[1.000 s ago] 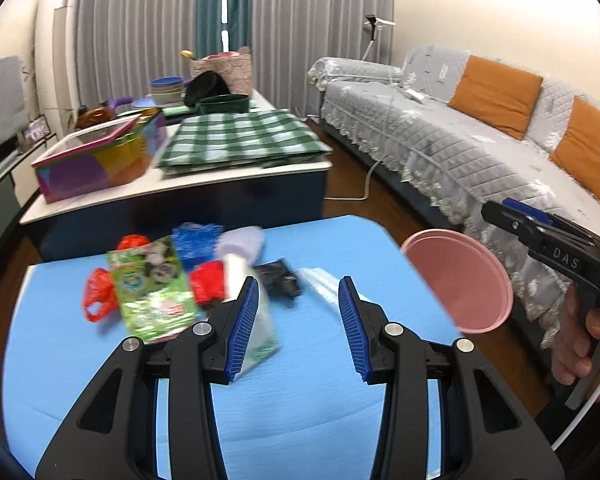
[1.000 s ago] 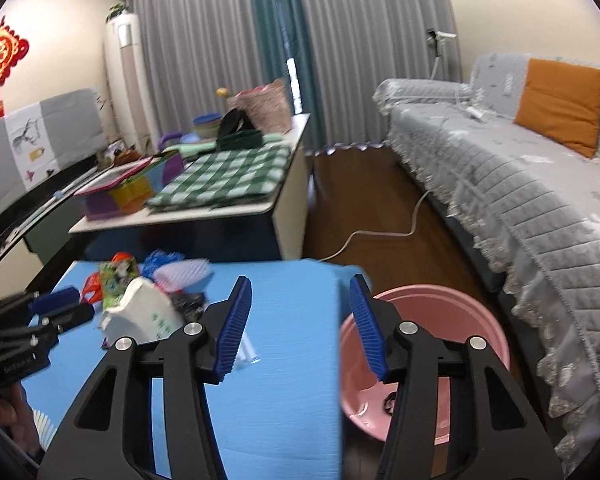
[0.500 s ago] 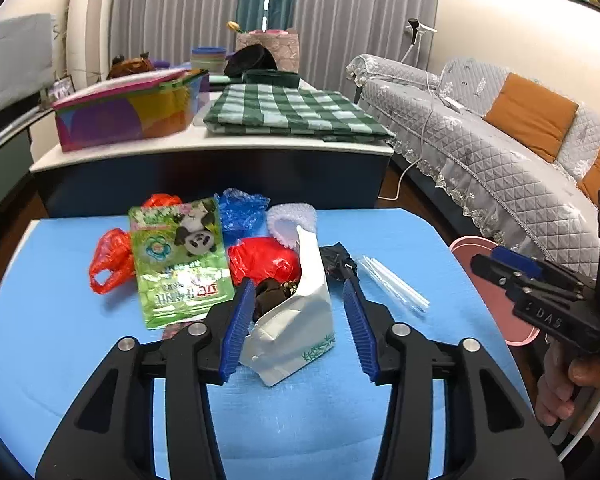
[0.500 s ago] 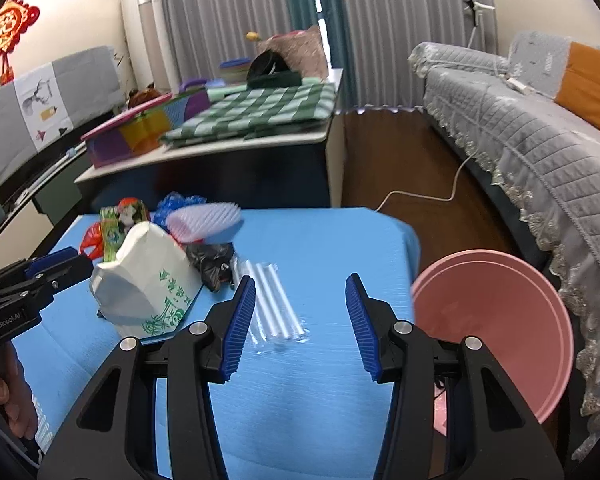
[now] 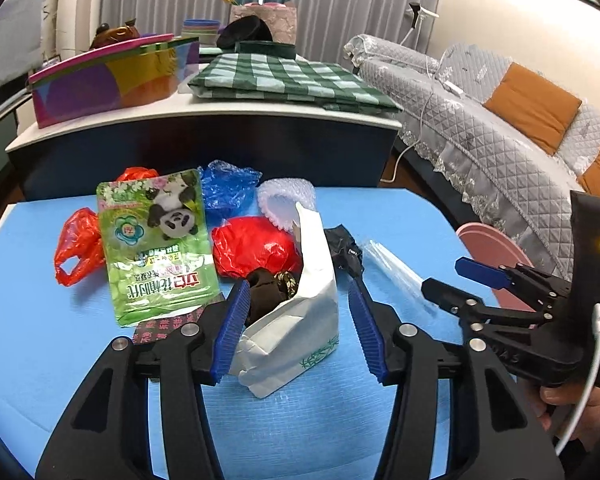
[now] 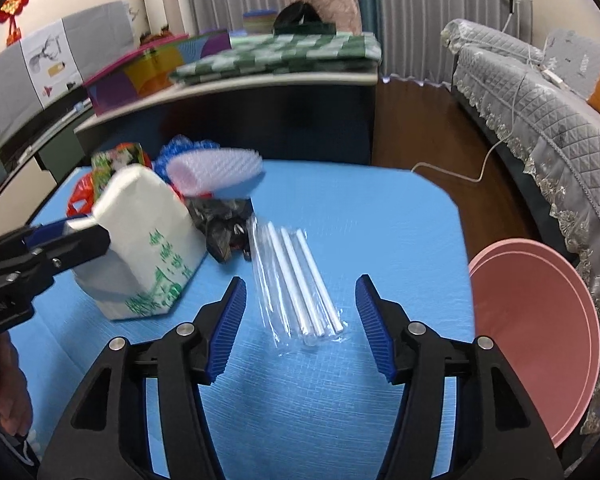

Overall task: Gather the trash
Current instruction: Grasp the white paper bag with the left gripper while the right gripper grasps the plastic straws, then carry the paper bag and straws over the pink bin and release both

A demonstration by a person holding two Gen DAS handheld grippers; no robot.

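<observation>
On the blue table (image 5: 60, 360) lies a heap of trash. It holds a green panda pouch (image 5: 156, 240), red plastic bags (image 5: 256, 244), a blue bag (image 5: 228, 184), bubble wrap (image 5: 284, 196) and a black wrapper (image 5: 344, 248). A white paper bag (image 5: 312, 280) stands between the jaws of my left gripper (image 5: 296, 332). Those jaws are opening, with a gap on the bag's right side. My right gripper (image 6: 300, 324) is opening too, its jaws straddling a clear packet of straws (image 6: 296, 280) without touching it. A pink basin (image 6: 540, 332) sits beside the table's right edge.
Behind the table stands a dark cabinet with a folded green checked cloth (image 5: 292, 76) and a colourful box (image 5: 112, 76). A grey quilted sofa (image 5: 500, 120) runs along the right, close to the basin. A white cable (image 6: 460, 172) lies on the wooden floor.
Both grippers have come down and closer to the table, and their jaws stand wider. The white bag now sits between the left jaws, the straw packet between the right ones.
</observation>
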